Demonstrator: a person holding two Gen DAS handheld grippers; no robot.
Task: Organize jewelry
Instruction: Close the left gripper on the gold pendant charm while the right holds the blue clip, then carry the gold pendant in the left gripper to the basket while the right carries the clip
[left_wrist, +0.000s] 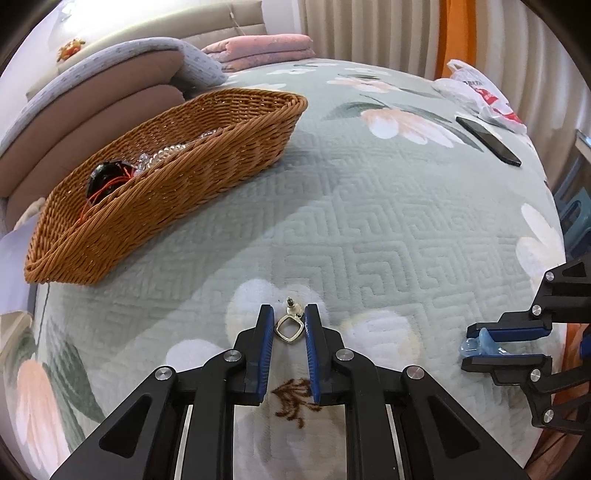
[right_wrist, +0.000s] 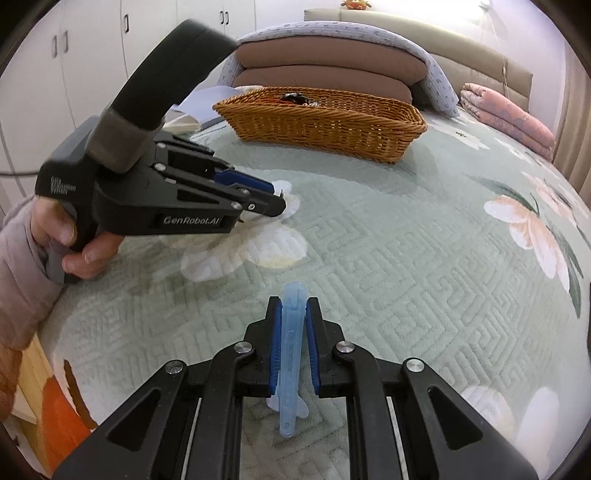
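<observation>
A small silver earring with a square loop and a post stands between the blue pads of my left gripper, which is shut on it just above the green quilted bedspread. The right wrist view shows this gripper low over the quilt, held by a hand. My right gripper is shut on a pale blue translucent plastic clip, also seen at the right edge of the left wrist view as the clip. A wicker basket holds a black piece with red cord and clear beads.
A black phone and a white plastic bag lie on the far right of the bed. Brown pillows and a folded pink blanket sit behind the basket. The bed edge drops off near my left hand.
</observation>
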